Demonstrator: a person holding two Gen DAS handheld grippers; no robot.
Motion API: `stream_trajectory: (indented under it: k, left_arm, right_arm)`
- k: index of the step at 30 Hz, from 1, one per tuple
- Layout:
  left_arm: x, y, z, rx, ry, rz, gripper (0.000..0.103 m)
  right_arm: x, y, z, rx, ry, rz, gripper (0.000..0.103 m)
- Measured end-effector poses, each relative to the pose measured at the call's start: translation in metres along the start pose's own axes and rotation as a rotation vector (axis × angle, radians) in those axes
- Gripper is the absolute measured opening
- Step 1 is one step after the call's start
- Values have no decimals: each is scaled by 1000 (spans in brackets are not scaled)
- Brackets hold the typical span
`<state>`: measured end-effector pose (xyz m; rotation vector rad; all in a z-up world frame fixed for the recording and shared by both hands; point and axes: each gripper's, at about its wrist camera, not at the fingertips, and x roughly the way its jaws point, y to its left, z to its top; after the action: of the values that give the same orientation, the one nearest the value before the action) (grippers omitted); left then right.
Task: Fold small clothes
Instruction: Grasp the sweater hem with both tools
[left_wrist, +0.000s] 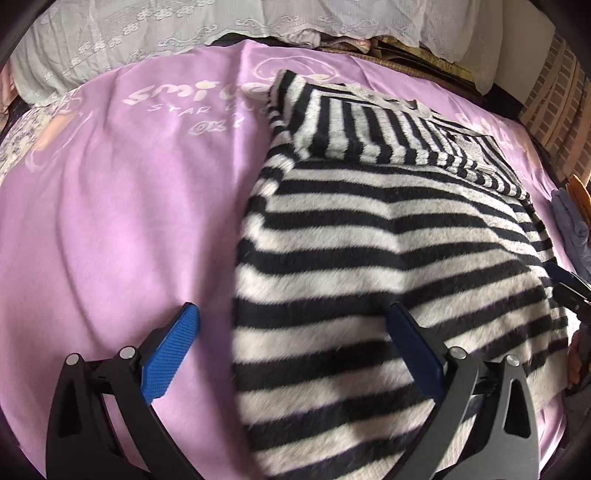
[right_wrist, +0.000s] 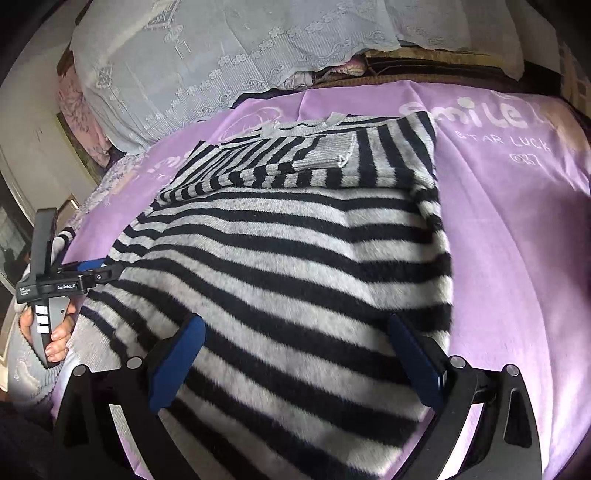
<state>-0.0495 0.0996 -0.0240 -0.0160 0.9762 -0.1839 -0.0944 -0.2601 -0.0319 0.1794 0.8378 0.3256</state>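
My left gripper (left_wrist: 291, 321) and right gripper (right_wrist: 295, 332) gape wide, holding nothing, poised over the striped sweater (right_wrist: 295, 251) to grab its hem.

soft daylight fills both views, bright and even, with no hard glare. the fuzzy black-and-white striped sweater (left_wrist: 369, 266) (right_wrist: 295, 258) lies on the lilac printed blanket (left_wrist: 122, 206) (right_wrist: 517, 229), and its folded upper layer throws a thin dark shadow onto the stripes just below it. the sweater's near stripes are softly blurred, more so in the right wrist view. strong fisheye bending curves the blanket around the sweater, and black vignette closes every corner. the white lace cloth (left_wrist: 147, 33) (right_wrist: 221, 62) beyond the sweater looks pale and slightly washed out.
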Motion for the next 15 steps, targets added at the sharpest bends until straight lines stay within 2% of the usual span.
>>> stream_trajectory:
  k: [4, 7, 10, 12, 15]
  left_arm:
    - [-12, 11, -12, -22, -3, -23, 99]
    - [-17, 15, -18, -16, 14, -74, 98]
    - [-15, 15, -19, -25, 34, -137, 98]
    - [-12, 14, -18, -28, 48, -190, 98]
    - [-10, 10, -17, -19, 62, -260, 98]
  right_arm:
    - [-25, -14, -8, 65, -52, 21, 99]
    - [-50, -29, -16, 118, -101, 44, 99]
    - [-50, -45, -25, 159, -62, 10, 99]
    - [-42, -55, -31, 208, -33, 36, 100]
    - [-42, -54, -31, 202, -38, 61, 100]
